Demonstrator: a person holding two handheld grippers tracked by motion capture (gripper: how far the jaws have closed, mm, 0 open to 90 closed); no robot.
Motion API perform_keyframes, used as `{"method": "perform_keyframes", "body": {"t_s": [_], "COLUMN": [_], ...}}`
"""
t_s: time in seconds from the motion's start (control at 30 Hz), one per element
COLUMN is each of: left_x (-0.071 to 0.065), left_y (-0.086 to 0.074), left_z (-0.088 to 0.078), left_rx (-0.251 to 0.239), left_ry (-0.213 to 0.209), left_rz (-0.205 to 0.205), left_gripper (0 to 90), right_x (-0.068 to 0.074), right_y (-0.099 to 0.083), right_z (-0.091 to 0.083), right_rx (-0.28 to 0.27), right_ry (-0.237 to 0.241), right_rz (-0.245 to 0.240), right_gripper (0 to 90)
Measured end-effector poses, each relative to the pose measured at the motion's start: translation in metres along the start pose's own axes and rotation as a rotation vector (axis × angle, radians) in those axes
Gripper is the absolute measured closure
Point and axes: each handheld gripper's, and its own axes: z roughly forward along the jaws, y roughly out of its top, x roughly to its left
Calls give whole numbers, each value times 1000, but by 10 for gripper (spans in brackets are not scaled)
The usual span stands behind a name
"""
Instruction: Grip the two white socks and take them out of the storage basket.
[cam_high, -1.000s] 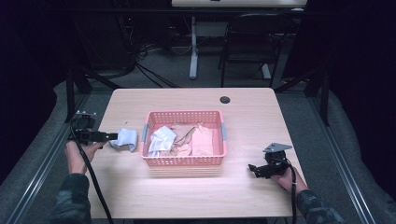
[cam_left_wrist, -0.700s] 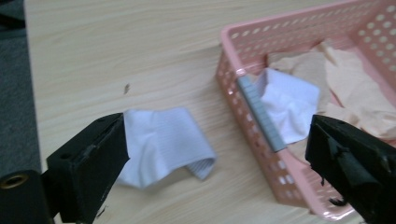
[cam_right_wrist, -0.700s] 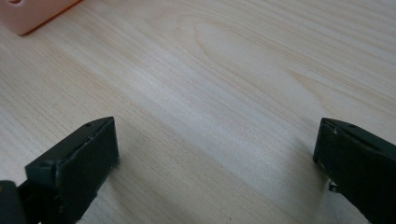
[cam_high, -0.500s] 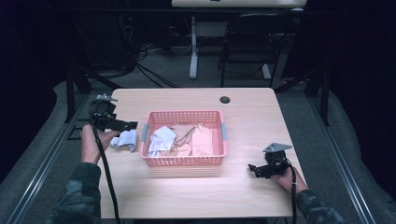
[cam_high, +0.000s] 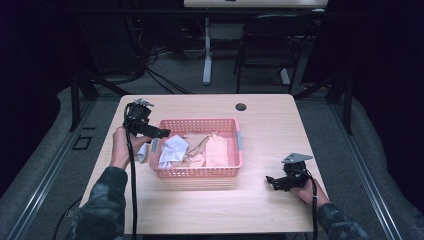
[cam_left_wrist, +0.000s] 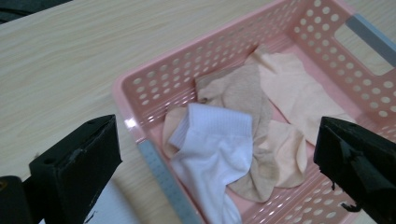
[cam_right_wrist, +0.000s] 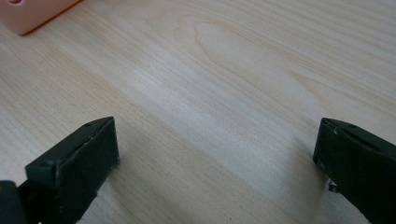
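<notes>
left gripper (cam_high: 162, 133) hangs over the basket's (cam_high: 200, 173) left rim, jaws wide with nothing between them, having just been opening. through its own view the white sock (cam_left_wrist: 212, 154) lies right below, draped over the tan sock (cam_left_wrist: 243, 100) at the near end of the basket. that looks like the next pick. to do it well: come straight down on the white cuff, where the ribbed edge bunches up, and keep the jaws inside the wall so they don't snag the holes or the grey handle strip (cam_left_wrist: 163, 179). pinch only the white layer, or the tan one rides along. lift clear of the rim before swinging out to the left.

right gripper (cam_high: 274, 182) sits low over bare table (cam_right_wrist: 224, 93) at the front right, well apart from the basket, jaws wide, holding nothing.

count: one basket, two grippers. in the basket, one white sock, one tan sock, and peach socks (cam_left_wrist: 292, 91), two as far as i can tell. one more white sock (cam_high: 142, 152) lies on the table just left of the basket. one dark cap (cam_high: 241, 106) at the far edge.
</notes>
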Motion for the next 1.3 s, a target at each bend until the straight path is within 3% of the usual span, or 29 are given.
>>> {"method": "perform_keyframes", "body": {"t_s": [0.33,0.53,0.63,1.03,1.13,1.3], "left_x": [-8,-7,-7,-3,-3,-2], "left_y": [1,-2,-4,-7,-10,-15], "left_z": [42,60,67,89,93,94], "left_rx": [73,135,155,221,261,291], "left_ry": [-36,-21,-4,12,15,-6], "left_rz": [34,46,56,56,59,48], "left_gripper": [154,341,379,477,495,493], "right_x": [0,0,0,0,0,0], "right_y": [0,0,0,0,0,0], "right_z": [0,0,0,0,0,0], "right_rx": [2,2,2,2,2,2], "right_ry": [1,1,1,2,2,2], "right_rz": [1,0,0,0,0,0], "right_gripper": [0,0,0,0,0,0]}}
